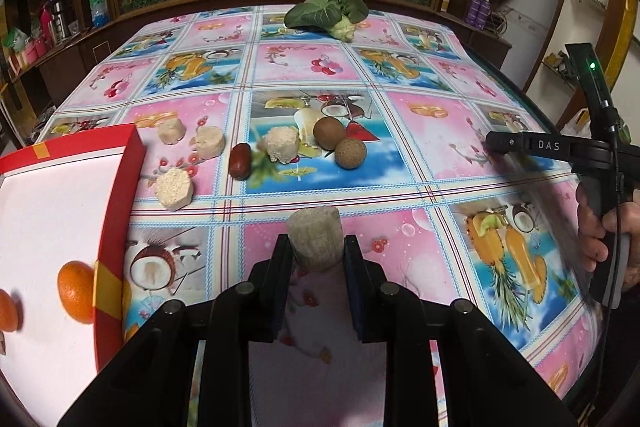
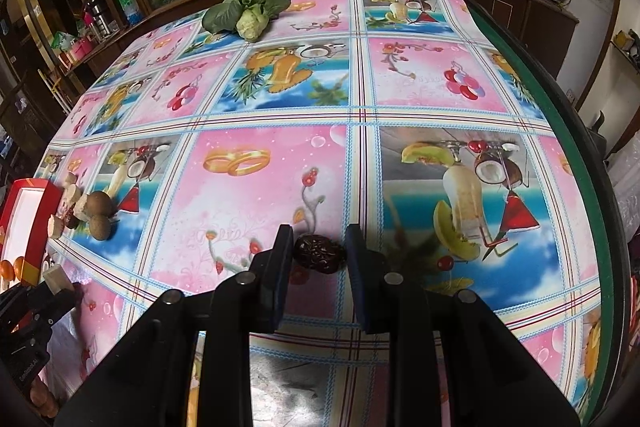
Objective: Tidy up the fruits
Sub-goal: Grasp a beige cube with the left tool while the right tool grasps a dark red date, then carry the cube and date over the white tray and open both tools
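My left gripper (image 1: 317,241) is shut on a pale fibrous sugarcane chunk (image 1: 316,241), held above the tablecloth. Ahead lie several more pale chunks (image 1: 282,143), a red date (image 1: 240,160) and two brown round fruits (image 1: 329,133). A red-rimmed white box (image 1: 116,203) at the left holds oranges (image 1: 76,291). My right gripper (image 2: 318,241) has its jaws around a dark wrinkled date (image 2: 319,253) on the table; a small gap shows on both sides. The right gripper also shows in the left wrist view (image 1: 520,145).
A leafy green vegetable (image 1: 326,13) lies at the table's far edge, also in the right wrist view (image 2: 248,9). A wooden cabinet with flower panels stands behind. The table's green edge (image 2: 560,131) runs down the right.
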A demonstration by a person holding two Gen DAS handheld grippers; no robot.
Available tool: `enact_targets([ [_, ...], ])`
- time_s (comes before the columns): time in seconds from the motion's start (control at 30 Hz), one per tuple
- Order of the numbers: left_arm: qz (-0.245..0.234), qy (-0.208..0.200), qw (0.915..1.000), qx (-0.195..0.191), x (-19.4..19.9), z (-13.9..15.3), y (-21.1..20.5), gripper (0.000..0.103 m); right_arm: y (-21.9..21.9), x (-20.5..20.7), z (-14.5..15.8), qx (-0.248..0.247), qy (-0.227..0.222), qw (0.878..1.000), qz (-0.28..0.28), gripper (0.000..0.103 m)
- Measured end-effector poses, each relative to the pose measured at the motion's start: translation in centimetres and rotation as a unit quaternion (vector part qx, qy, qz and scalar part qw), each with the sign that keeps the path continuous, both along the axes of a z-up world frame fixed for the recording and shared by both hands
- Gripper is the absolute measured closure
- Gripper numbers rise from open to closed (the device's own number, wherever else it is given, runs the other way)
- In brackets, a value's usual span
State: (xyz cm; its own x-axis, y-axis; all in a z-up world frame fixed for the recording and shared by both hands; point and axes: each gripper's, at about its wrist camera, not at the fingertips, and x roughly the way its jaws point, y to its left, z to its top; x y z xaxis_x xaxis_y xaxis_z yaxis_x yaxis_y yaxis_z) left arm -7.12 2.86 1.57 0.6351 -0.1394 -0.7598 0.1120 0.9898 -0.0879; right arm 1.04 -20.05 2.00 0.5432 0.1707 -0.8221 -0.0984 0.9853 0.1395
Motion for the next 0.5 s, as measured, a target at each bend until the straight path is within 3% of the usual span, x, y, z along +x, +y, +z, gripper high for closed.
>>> enact_targets([
  [0.4, 0.055, -0.062, 0.9966, 0.009, -5.8, 4.8, 4.8, 0.078, 1.9, -1.3, 1.7, 0.03, -0.061, 0.997, 0.046, 0.075],
  [0.5, 0.068, -0.072, 0.9949, 0.013, -7.2, 5.6, 6.6, 0.078, 2.8, -1.2, 2.0, 0.082, -0.051, 0.994, 0.049, 0.075],
])
